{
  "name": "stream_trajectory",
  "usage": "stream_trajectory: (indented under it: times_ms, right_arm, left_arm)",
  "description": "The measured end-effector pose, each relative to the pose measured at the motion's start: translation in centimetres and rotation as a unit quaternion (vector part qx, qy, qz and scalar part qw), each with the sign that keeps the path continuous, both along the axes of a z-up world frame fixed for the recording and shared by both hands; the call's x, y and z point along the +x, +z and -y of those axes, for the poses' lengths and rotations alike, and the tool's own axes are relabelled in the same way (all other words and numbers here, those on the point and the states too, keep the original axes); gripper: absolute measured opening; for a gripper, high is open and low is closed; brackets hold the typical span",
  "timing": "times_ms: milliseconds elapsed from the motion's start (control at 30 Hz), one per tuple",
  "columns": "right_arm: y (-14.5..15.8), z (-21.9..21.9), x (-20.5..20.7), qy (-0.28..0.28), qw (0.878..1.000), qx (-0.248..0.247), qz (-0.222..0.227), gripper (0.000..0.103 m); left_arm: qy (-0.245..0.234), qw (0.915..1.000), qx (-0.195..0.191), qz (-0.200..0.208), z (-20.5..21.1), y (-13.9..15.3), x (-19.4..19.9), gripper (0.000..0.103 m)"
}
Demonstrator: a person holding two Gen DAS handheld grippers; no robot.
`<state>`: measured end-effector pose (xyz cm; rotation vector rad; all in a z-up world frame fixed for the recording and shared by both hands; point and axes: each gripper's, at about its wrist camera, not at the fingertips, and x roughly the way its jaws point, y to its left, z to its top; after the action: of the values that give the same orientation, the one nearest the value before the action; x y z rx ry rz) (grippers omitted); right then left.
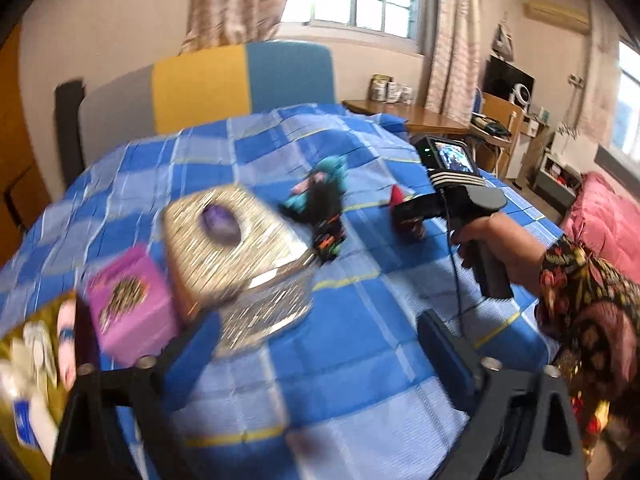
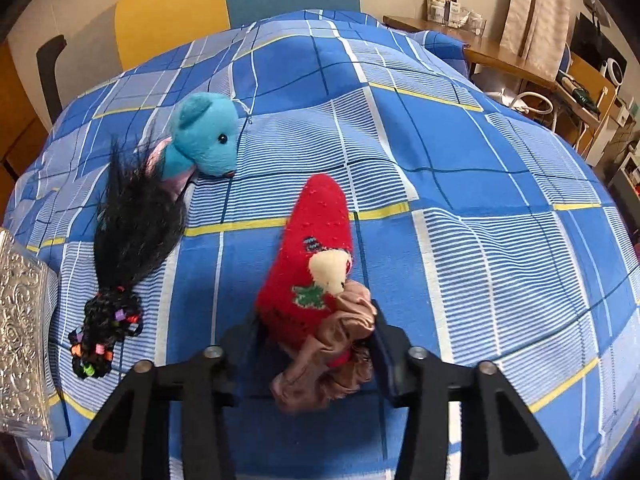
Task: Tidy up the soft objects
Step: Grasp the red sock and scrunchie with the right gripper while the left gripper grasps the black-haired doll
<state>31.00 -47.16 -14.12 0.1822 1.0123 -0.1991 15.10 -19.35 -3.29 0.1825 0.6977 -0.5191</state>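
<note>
On the blue checked bedspread (image 2: 460, 184) lie a red sock (image 2: 316, 240) with a brown scrunchie (image 2: 332, 352) over its near end, a blue plush bear (image 2: 208, 136) and a black hairpiece (image 2: 132, 228) with coloured beads. My right gripper (image 2: 316, 344) has its fingers on either side of the sock and scrunchie, closed around them. In the blurred left wrist view my left gripper (image 1: 320, 344) is open and empty above the bedspread (image 1: 352, 320), near a silver embossed box (image 1: 228, 240). The right gripper (image 1: 404, 212) shows there at the red sock (image 1: 398, 194).
A pink box (image 1: 128, 300) and a gold package (image 1: 32, 360) sit left of the silver box, which has a purple stone on its lid. The silver box also shows at the left edge of the right wrist view (image 2: 20, 328). A yellow-and-blue headboard (image 1: 240, 80) stands behind the bed. A desk (image 1: 408, 114) is at right.
</note>
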Motion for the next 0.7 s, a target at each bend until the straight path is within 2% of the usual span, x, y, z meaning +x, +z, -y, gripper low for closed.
stream_trajectory:
  times_ms: [67, 233, 400, 567, 700]
  right_arm:
    - [0.7, 0.3, -0.6, -0.002, 0.999, 0.031, 0.008, 0.043]
    - [2.2, 2.6, -2.1, -0.039, 0.993, 0.102, 0.033, 0.043]
    - [2.6, 5.0, -2.5, -0.097, 0.99, 0.097, 0.033, 0.043]
    - [1.9, 7.4, -3.4, -0.154, 0.98, 0.122, 0.025, 0.043]
    - [1.9, 8.1, -3.3, -0.163, 0.977, 0.136, 0.03, 0.043]
  left_arm:
    - [-0.011, 0.9999, 0.003, 0.002, 2.1, 0.5, 0.8, 0.103]
    - [-0.028, 0.9988, 0.04, 0.007, 8.5, 1.2, 4.8, 0.103]
    - [-0.014, 0.9951, 0.098, 0.011, 13.7, -0.1, 10.5, 0.103]
    - [0.021, 0.9896, 0.136, -0.042, 16.0, -3.6, 15.9, 0.098]
    - [0.06, 0.982, 0.152, -0.096, 16.8, -7.0, 19.1, 0.093]
